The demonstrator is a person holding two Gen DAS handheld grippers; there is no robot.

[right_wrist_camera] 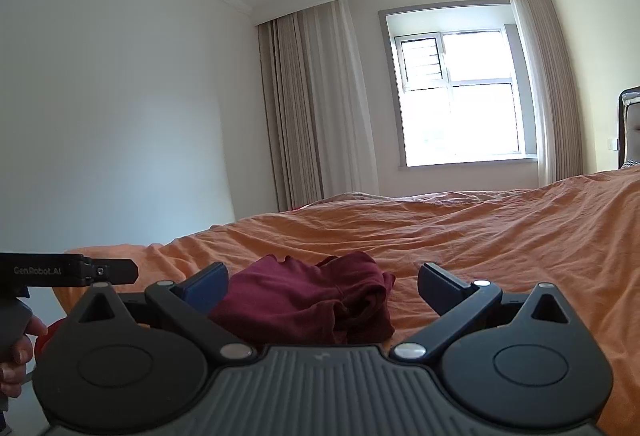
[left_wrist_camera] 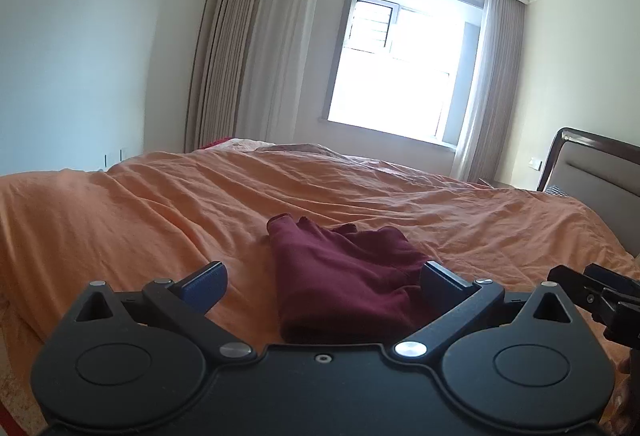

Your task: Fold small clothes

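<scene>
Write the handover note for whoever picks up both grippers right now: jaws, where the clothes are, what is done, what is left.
Left gripper: jaws open, holding nothing, low over the bed just short of the garment.
Right gripper: jaws open, holding nothing, alongside the left one and facing the same garment.
The dark red garment lies on the orange bedspread, near the bed's near edge. It is bunched into a rough, partly folded heap, with loose folds on its far and right sides.
Done: at most a rough fold; how far it went cannot be told.
Left: likely tidy or finish the fold. No other small clothes are clearly in view.
</scene>
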